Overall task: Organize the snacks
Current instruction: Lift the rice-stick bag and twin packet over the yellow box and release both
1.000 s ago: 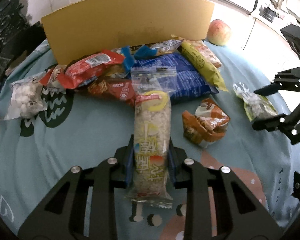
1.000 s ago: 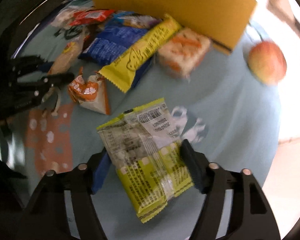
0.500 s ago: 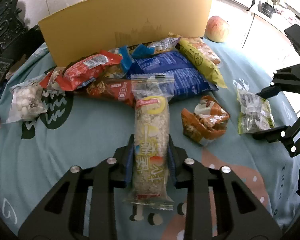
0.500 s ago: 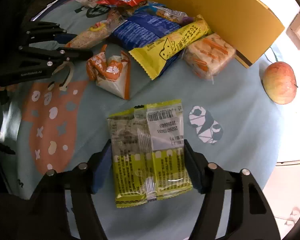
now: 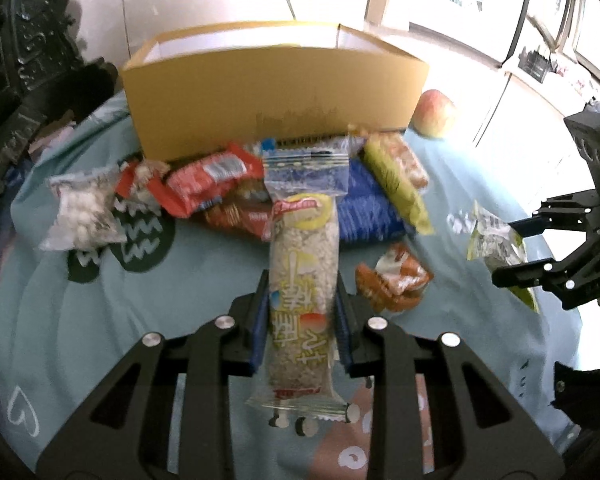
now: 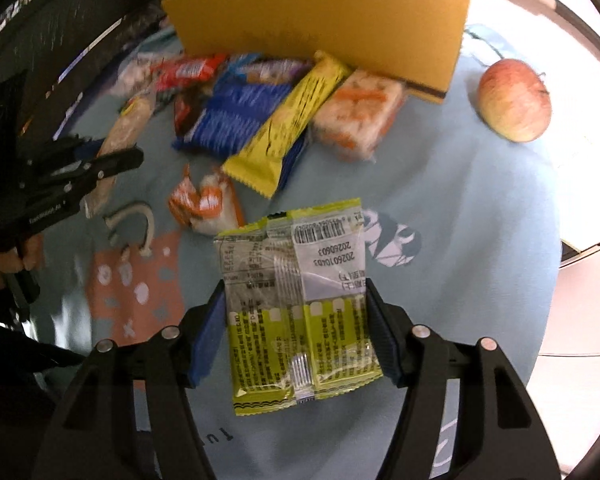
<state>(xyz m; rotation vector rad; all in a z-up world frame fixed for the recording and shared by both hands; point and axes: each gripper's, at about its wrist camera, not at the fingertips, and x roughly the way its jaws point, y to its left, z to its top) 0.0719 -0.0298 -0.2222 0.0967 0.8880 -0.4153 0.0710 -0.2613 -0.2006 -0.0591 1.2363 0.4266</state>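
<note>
My left gripper (image 5: 302, 320) pinches rice bar (image 5: 302, 288); right gripper (image 6: 296, 328), just closing, clamps green pack (image 6: 300, 300), date 20260603.

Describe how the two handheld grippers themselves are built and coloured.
Both are matte black frames of angular struts with triangular cut-outs and silver round screw heads at the joints. The left gripper and right gripper each carry ribbed blue pads on the inner faces of their fingers. The left one bears small white lettering, too blurred to read.
</note>
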